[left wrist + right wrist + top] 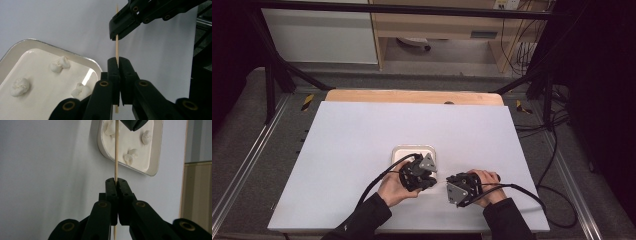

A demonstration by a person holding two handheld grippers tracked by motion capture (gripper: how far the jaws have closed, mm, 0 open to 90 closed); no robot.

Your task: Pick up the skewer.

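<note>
A thin wooden skewer (pixel 116 48) runs between my two grippers, just in front of a white tray (pixel 398 150). My left gripper (pixel 118 61) is shut on one end of it, and my right gripper (pixel 116 181) is shut on the other end. In the left gripper view the right gripper (pixel 117 35) clamps the stick a short way above my own jaws. The skewer (pixel 116 155) in the right gripper view rises to the left gripper (pixel 132 123) at the top edge. In the high view both grippers, left (pixel 432 176) and right (pixel 451 184), sit close together near the front middle of the table.
The tray (pixel 15 50) holds three white doughy lumps (pixel 59 64), and its near corner lies right beside the left jaws. A pale sheet (pixel 362 130) covers the table. Dark frame bars and cables (pixel 557 165) stand to the right.
</note>
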